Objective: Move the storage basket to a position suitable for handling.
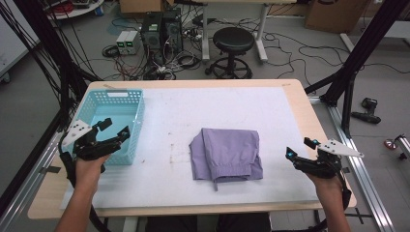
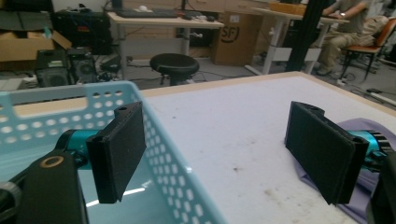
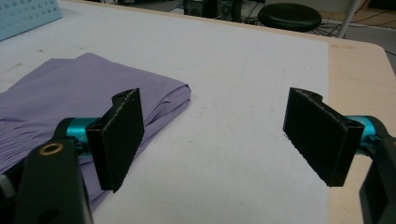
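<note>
Here we are with the purple folded garment (image 1: 226,152) lying neatly squared at the centre of the high view, flat on the white mat of the worktop (image 1: 300,104). By the look of it the folding is done: edges stacked, waistband at the lower side, nothing trailing but a short cord.

What seems left is the move into the light blue basket (image 1: 115,123), which sits at the left of the frame and looks empty.

The left gripper (image 1: 112,134) hovers over the basket's near corner, jaws spread wide with nothing between them; in the left gripper view the basket wall (image 2: 168,163) runs up between the 2 black pads. The right gripper (image 1: 299,147) waits at the right edge of the mat, well apart from the garment, jaws likewise parted and empty; in the right gripper view the cloth (image 3: 70,98) lies at the left.

Writing? A cardboard box (image 2: 233,42) in the upper middle of the left gripper view carries a round "SF" mark. Nothing else is legible.
</note>
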A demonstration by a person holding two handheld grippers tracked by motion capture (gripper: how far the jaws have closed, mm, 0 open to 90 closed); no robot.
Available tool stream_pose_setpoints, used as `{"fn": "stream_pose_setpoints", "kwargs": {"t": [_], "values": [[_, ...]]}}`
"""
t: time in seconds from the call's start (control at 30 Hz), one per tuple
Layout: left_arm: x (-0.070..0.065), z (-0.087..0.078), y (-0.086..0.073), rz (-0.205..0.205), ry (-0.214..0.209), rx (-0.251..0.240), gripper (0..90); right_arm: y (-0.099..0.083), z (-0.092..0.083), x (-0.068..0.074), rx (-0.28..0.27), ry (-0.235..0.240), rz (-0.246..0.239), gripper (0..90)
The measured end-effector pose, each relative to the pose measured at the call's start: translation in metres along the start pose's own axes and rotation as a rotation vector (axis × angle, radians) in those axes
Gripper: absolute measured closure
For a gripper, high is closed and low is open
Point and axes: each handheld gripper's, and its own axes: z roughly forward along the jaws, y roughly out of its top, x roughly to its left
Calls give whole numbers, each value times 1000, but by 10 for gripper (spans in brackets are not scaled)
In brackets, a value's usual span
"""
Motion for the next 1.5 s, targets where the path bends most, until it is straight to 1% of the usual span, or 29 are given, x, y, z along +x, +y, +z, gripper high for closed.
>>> {"fn": "stream_pose_setpoints", "kwargs": {"t": [0.03, 0.07, 0.1, 0.33, 0.5, 0.57, 0.63, 0.67, 0.7, 0.73, 0.77, 0.87, 0.93, 0.97, 1.1, 1.17, 1.23, 1.27, 1.3, 1.4, 1.43, 1.5], "values": [[3, -2, -1, -2, 5, 2, 206, 0, 1, 0, 2, 0, 1, 205], [3, -2, -1, -2, 5, 2, 208, 0, 1, 0, 2, 0, 1, 205], [11, -6, -4, 7, 19, 12, 211, -1, 1, 0, 7, 1, 1, 205], [37, -20, -6, -5, 81, -1, 216, -1, 2, 1, 9, 2, 0, 205], [56, -29, -6, -8, 130, 17, 229, -2, 4, 3, 16, 3, 0, 205], [65, -33, -8, -20, 149, 16, 234, -2, 5, 4, 20, 5, -1, 205], [73, -37, -9, -22, 172, 30, 234, -2, 5, 4, 22, 5, -3, 205], [73, -37, -9, -22, 172, 30, 234, -2, 6, 4, 23, 6, -5, 205], [80, -40, -12, -23, 189, 38, 234, -2, 6, 4, 24, 8, -3, 205], [80, -40, -12, -23, 189, 38, 234, -2, 6, 4, 25, 9, -4, 205], [88, -44, -14, -24, 206, 51, 234, -3, 7, 3, 26, 10, -6, 205], [97, -50, -18, -38, 237, 57, 234, -3, 9, 3, 33, 12, 0, 205], [102, -54, -20, -51, 249, 57, 235, -3, 9, 4, 38, 13, -5, 206], [104, -55, -21, -46, 254, 60, 234, -3, 9, 5, 37, 13, -7, 206], [110, -57, -23, -50, 293, 81, 235, -2, 8, 6, 32, 11, -8, 206], [114, -58, -25, -69, 314, 90, 234, -3, 8, 6, 35, 11, -12, 206], [115, -58, -27, -62, 335, 110, 250, -3, 8, 6, 38, 16, -14, 206], [115, -58, -27, -62, 335, 110, 255, -3, 8, 6, 38, 16, -14, 206], [117, -59, -30, -63, 357, 122, 256, -3, 9, 5, 42, 21, -14, 206], [121, -60, -35, -78, 381, 137, 272, -4, 11, 5, 47, 22, -13, 206], [122, -60, -37, -90, 389, 141, 281, -4, 11, 5, 50, 25, -16, 206], [124, -61, -40, -94, 383, 161, 320, -4, 12, 7, 60, 19, -35, 206]]}}
